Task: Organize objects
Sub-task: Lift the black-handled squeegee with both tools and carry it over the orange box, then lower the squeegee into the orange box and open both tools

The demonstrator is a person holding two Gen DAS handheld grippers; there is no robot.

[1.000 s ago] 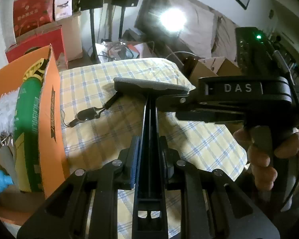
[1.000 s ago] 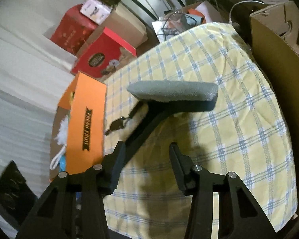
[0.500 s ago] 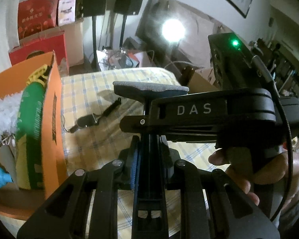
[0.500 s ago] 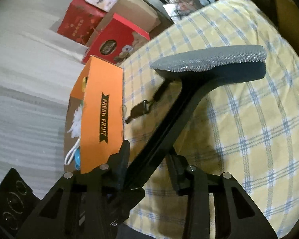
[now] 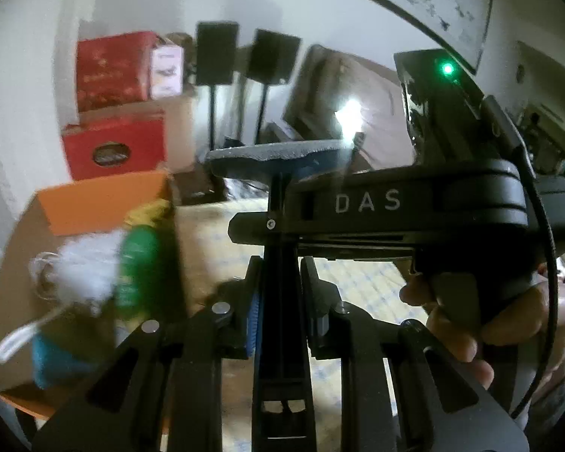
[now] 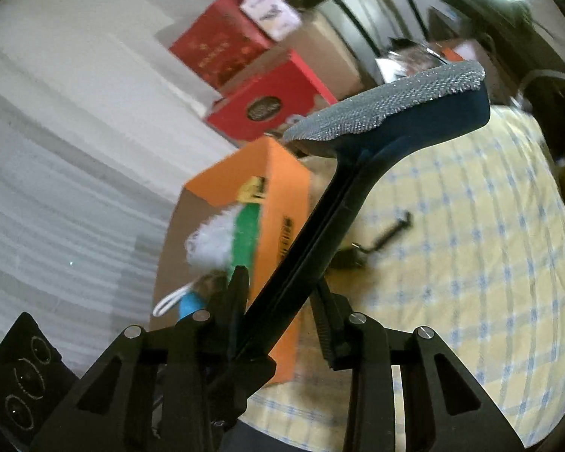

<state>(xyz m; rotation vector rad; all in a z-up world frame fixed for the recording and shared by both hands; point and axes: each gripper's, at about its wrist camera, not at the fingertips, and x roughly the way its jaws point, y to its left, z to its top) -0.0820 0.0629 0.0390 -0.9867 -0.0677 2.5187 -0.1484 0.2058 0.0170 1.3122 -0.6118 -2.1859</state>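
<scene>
Yellow checked table [image 6: 471,263]; orange box [image 6: 282,203] at its edge. Above table, left gripper [image 5: 280,301] and right gripper [image 6: 280,297], just closing, both clamping brush [image 6: 391,113].

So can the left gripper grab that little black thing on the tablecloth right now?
Probably not. The left gripper is already clamped on the brush handle, held above the tablecloth. The black thing lies apart on the cloth, so the brush must go first.
</scene>
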